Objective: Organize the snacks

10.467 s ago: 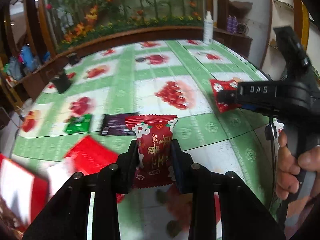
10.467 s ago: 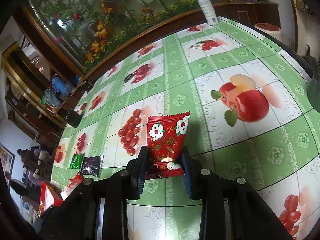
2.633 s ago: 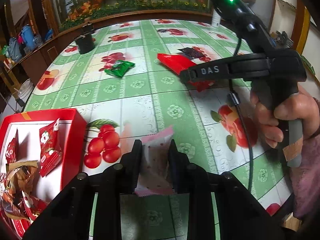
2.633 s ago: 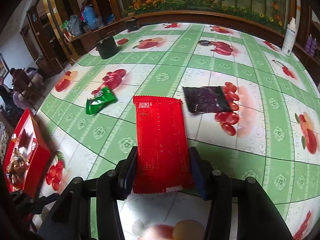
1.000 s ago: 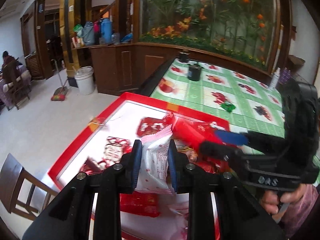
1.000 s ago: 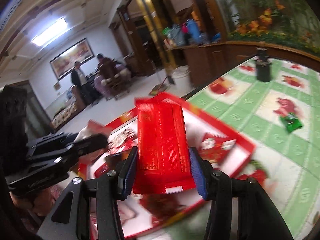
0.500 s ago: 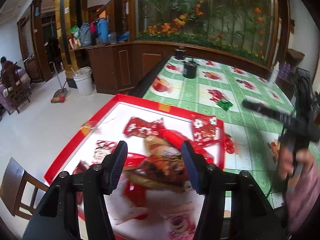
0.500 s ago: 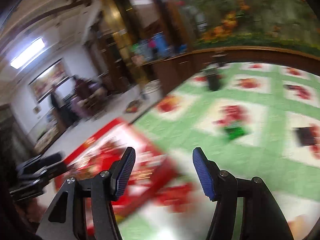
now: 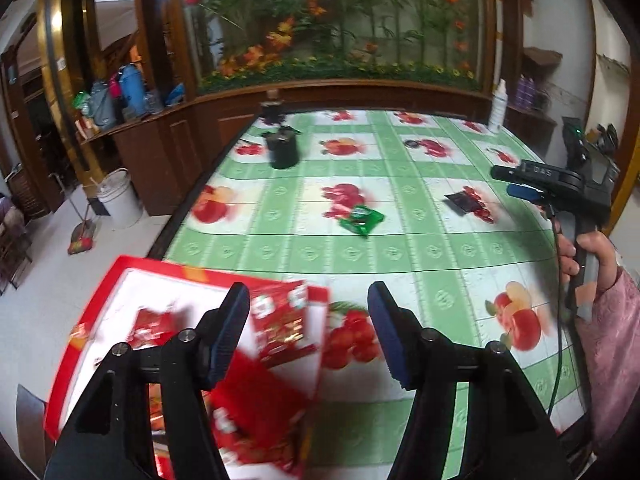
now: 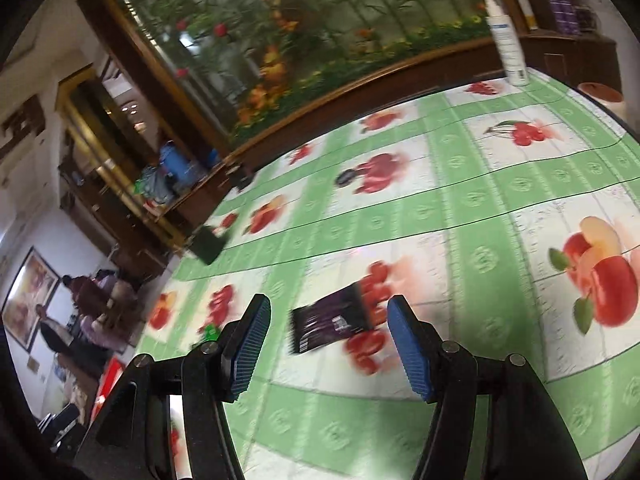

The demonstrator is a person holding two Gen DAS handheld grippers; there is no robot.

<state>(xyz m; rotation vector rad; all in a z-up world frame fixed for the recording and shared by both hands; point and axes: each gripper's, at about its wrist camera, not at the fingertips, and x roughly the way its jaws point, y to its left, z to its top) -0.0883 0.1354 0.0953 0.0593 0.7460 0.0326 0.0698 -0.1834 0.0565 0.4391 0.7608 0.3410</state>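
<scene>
My left gripper (image 9: 308, 322) is open and empty above the right edge of the red snack box (image 9: 120, 276), which holds several red packets (image 9: 280, 320). A green snack packet (image 9: 360, 220) and a dark purple packet (image 9: 464, 202) lie on the fruit-print tablecloth beyond. My right gripper (image 10: 328, 340) is open and empty, hovering just before the purple packet (image 10: 332, 322); the green packet (image 10: 210, 332) shows at its left. The right gripper also shows at the right of the left wrist view (image 9: 520, 184).
A black cup (image 9: 283, 148) and a white spray bottle (image 9: 498, 106) stand at the far side of the table (image 9: 400, 256). The bottle also shows in the right wrist view (image 10: 506, 36). A wooden counter with plants runs behind. The floor drops off at the left.
Both grippers have let go of their packets into the red box and opened. The right gripper has swung back over the table toward the purple packet; the left has pulled back rightward.
</scene>
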